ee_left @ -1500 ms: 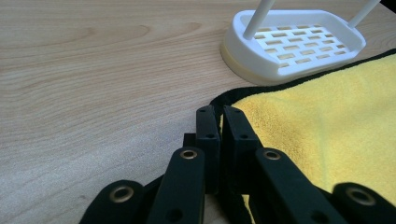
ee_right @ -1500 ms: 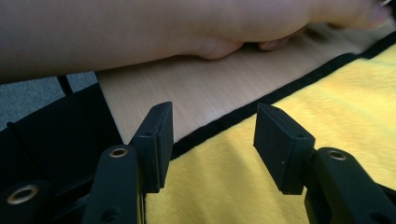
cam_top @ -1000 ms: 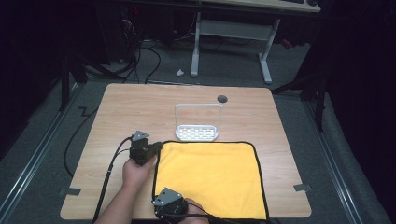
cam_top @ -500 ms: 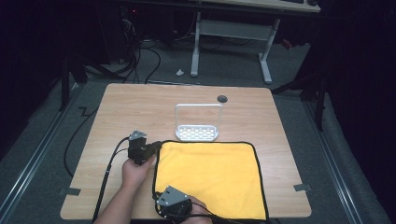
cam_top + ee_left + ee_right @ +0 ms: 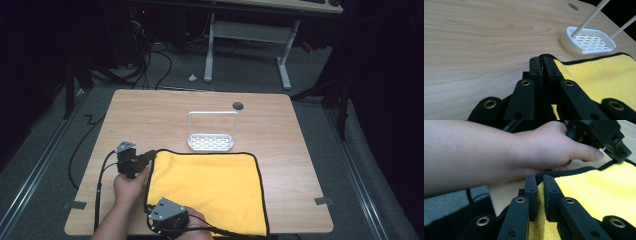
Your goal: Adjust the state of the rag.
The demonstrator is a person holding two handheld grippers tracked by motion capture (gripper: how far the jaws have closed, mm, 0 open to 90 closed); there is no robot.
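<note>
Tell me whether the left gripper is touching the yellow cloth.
Touching. In the left gripper view the left gripper has its jaws closed together on the black-edged corner of the yellow cloth, with no gap showing.

We can't make out any readable text, labels, brand marks or numbers anywhere here, not on the table [image 5: 150,110], the yellow cloth [image 5: 210,185], the white rack [image 5: 211,142], or either gripper body.
</note>
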